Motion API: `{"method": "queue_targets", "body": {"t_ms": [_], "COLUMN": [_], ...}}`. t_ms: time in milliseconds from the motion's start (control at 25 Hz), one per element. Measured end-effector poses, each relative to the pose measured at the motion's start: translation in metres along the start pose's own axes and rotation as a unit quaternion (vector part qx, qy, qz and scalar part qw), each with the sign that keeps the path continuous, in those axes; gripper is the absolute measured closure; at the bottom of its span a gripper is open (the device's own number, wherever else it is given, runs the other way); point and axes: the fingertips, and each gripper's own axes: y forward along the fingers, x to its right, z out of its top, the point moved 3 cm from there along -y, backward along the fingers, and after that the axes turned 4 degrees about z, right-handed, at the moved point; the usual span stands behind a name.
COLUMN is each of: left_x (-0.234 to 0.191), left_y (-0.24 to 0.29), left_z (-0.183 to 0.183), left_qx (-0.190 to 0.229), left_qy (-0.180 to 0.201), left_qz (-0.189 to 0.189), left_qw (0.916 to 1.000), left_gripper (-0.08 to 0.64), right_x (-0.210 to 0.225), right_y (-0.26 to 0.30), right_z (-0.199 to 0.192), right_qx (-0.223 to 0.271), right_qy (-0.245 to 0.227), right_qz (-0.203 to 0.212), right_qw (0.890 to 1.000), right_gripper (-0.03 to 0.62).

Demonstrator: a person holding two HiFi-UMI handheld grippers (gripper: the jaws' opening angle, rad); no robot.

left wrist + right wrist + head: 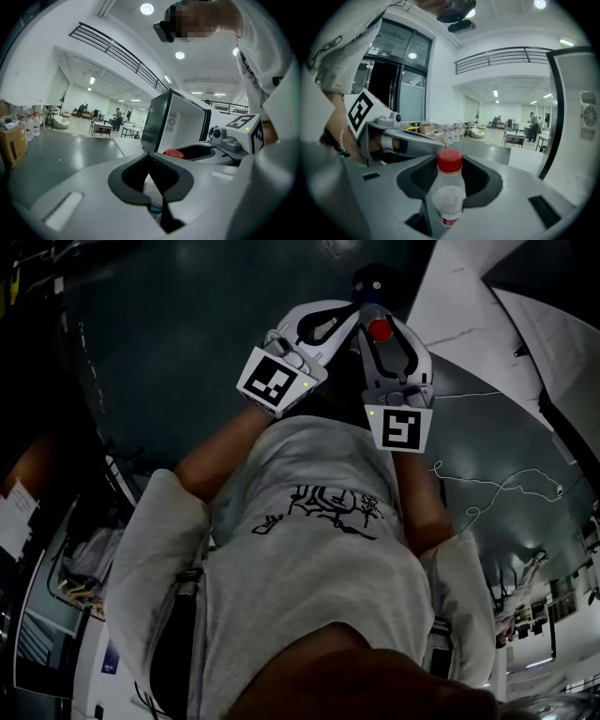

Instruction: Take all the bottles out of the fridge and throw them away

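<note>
My right gripper [450, 174] is shut on a clear bottle with a red cap [449, 196], which stands upright between its jaws. The same red cap [380, 330] shows in the head view inside the right gripper [386, 345], and again in the left gripper view [174, 153]. My left gripper [151, 164] holds a clear bottle with a bluish label [154, 206] low between its jaws; its top is hidden. Both grippers [326, 324] hang side by side in front of the person's torso. The fridge [180, 121] stands just ahead, dark-fronted with a white side [581, 122].
The floor is dark grey with white sheets [469, 306] and a loose cable [506, 486] at the right. A cardboard box [11, 144] and water jugs [30, 125] stand at the left. Tables and people [107, 126] are far off in the hall.
</note>
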Motion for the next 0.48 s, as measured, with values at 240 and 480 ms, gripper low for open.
{"method": "queue_targets", "body": {"t_ms": [240,480], "left_x": [-0.016,-0.030], "left_y": [0.014,0.034], "left_z": [-0.080,-0.148], "left_qx": [-0.018,-0.024], "left_qy": [0.004,0.002], "left_qz": [0.017,0.036], "left_qw": [0.9997,0.9991], "left_gripper": [0.551,0.551], "right_x": [-0.014,-0.026], "right_y": [0.035,0.065], "right_z": [-0.090,-0.153], "right_qx": [0.002,0.016], "right_qy": [0.000,-0.042], "right_qz": [-0.011,-0.022], "right_qw": [1.000,0.999], "right_gripper": [0.433,0.434]}}
